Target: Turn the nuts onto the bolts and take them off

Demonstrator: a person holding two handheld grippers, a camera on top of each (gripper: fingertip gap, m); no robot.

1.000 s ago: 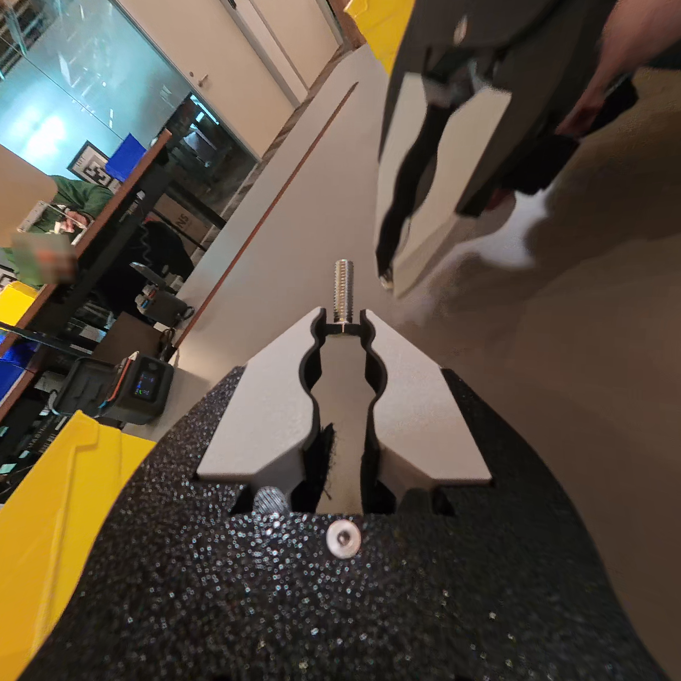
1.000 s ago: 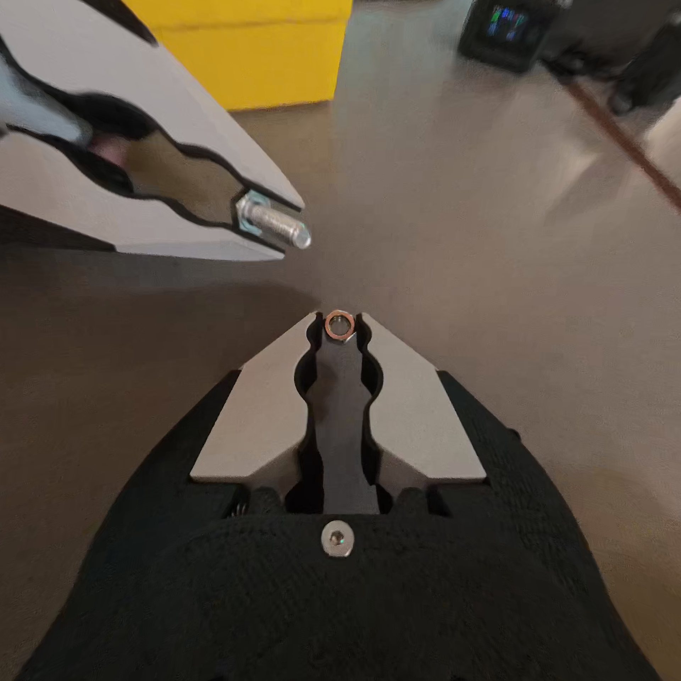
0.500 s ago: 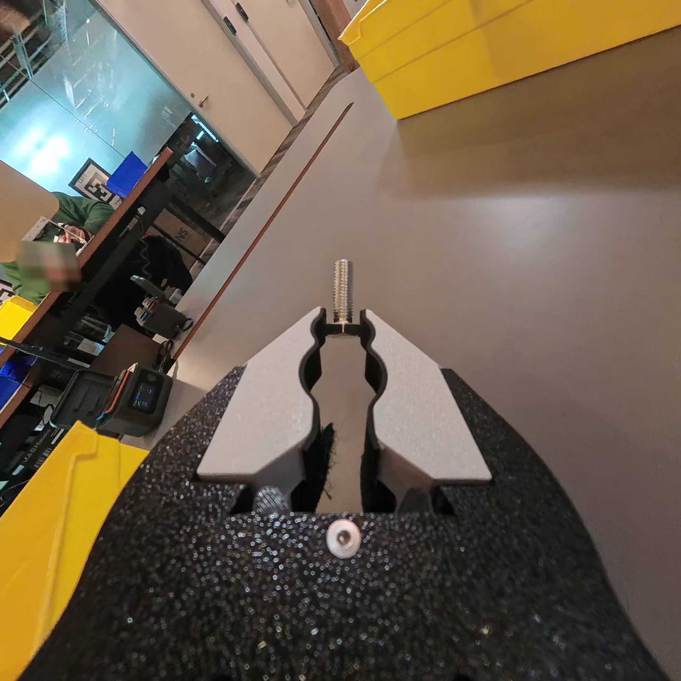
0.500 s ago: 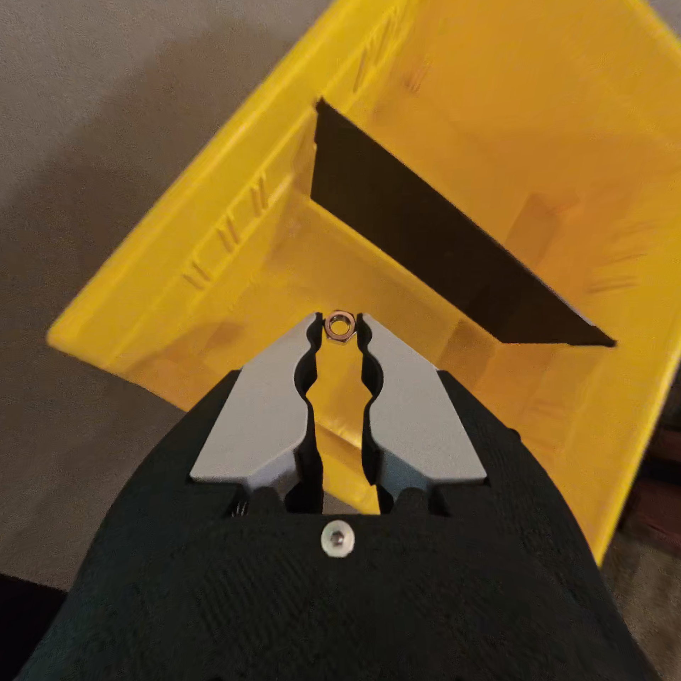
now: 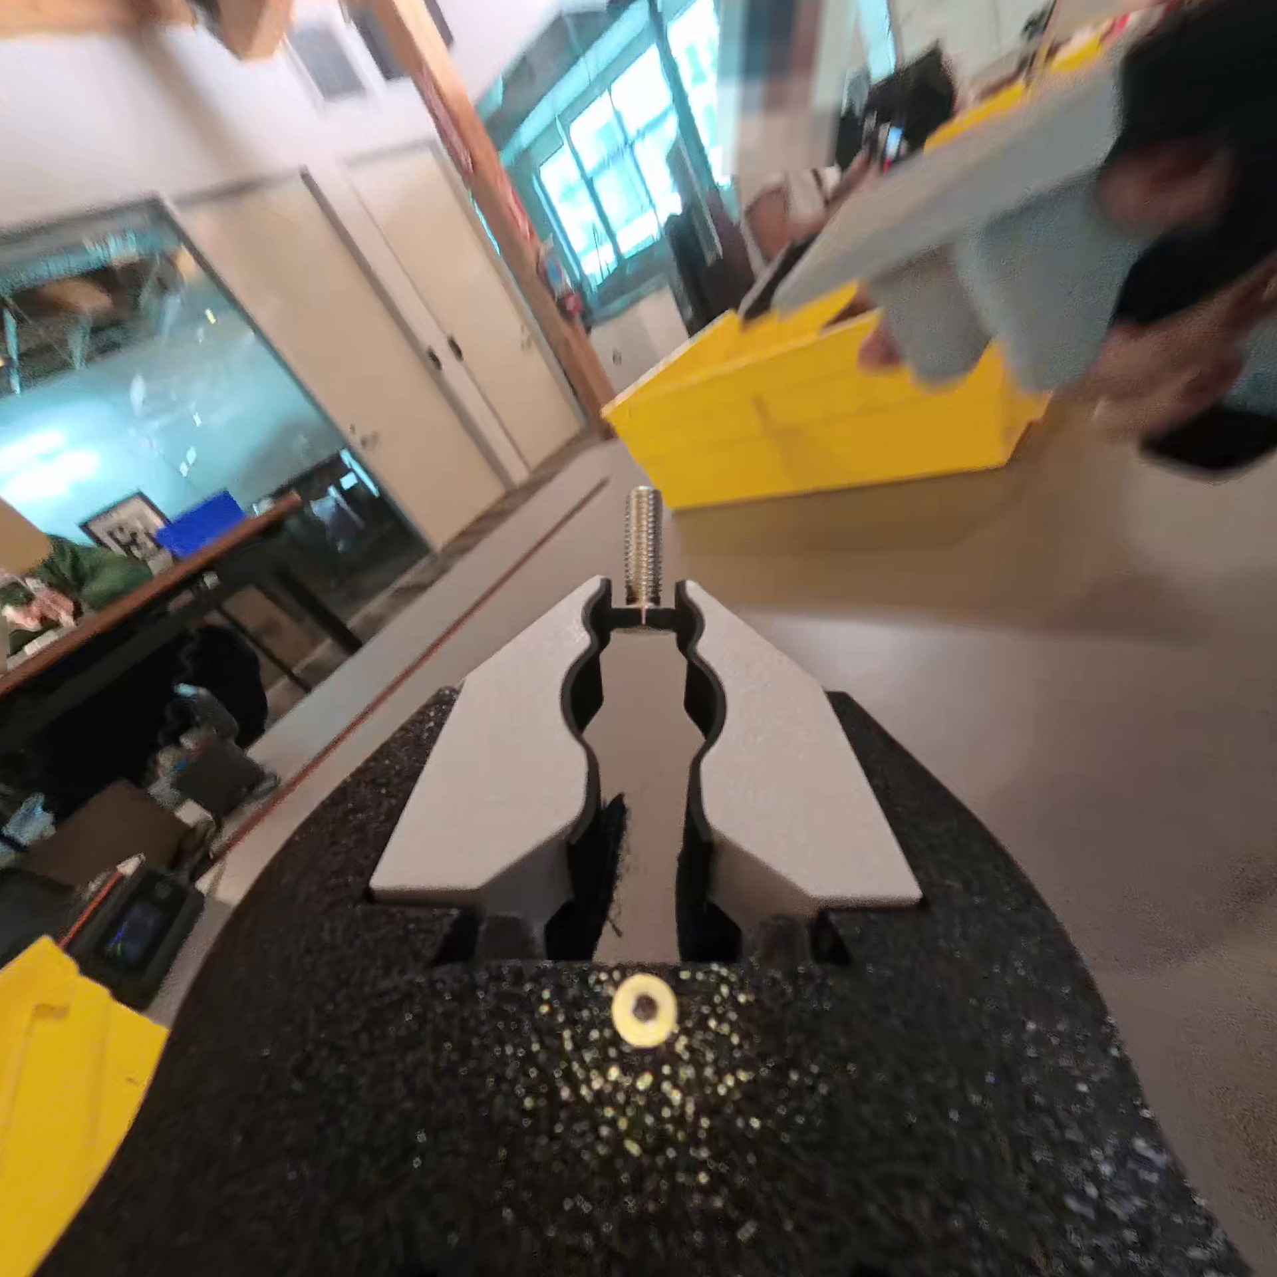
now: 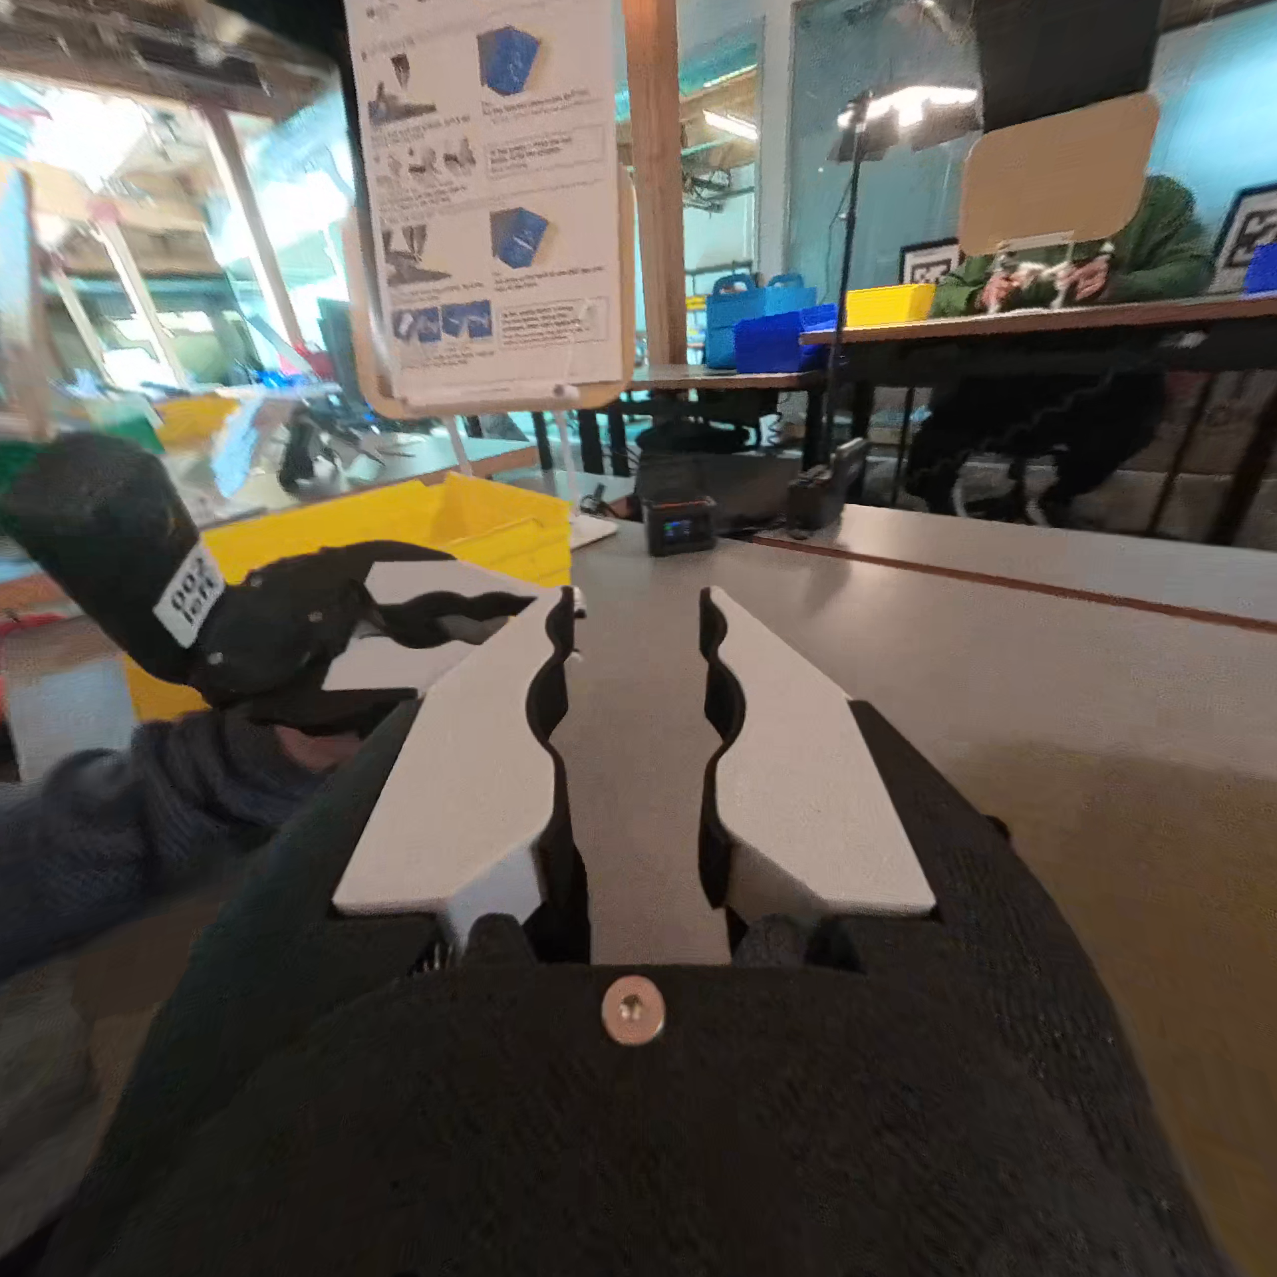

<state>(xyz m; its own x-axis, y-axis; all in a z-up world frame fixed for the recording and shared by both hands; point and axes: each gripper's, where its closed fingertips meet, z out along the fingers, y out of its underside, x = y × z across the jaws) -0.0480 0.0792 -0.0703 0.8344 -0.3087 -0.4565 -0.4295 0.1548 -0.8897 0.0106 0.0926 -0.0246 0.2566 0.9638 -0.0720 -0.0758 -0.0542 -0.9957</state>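
With the left gripper [image 5: 643, 608] pinching only the bolt [image 5: 642, 546] head, and the right gripper [image 6: 636, 608] spread empty beside it, a sideways knock could tilt the bolt.

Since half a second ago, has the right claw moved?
Yes. The right claw swung up off the yellow bin, now faces across the table, open, nut gone.

We see shared workshop or lab space: long grey worktop [image 6: 967, 622], yellow parts bins [image 5: 815, 428] on it, blue bins [image 6: 774, 332] on far tables, instruction sheet [image 6: 484, 200] on stand, light stand [image 6: 846, 276], glass partitions [image 5: 173, 387], timber posts [image 6: 653, 186], person in green top [image 6: 1161, 256] seated at neighbouring bench.
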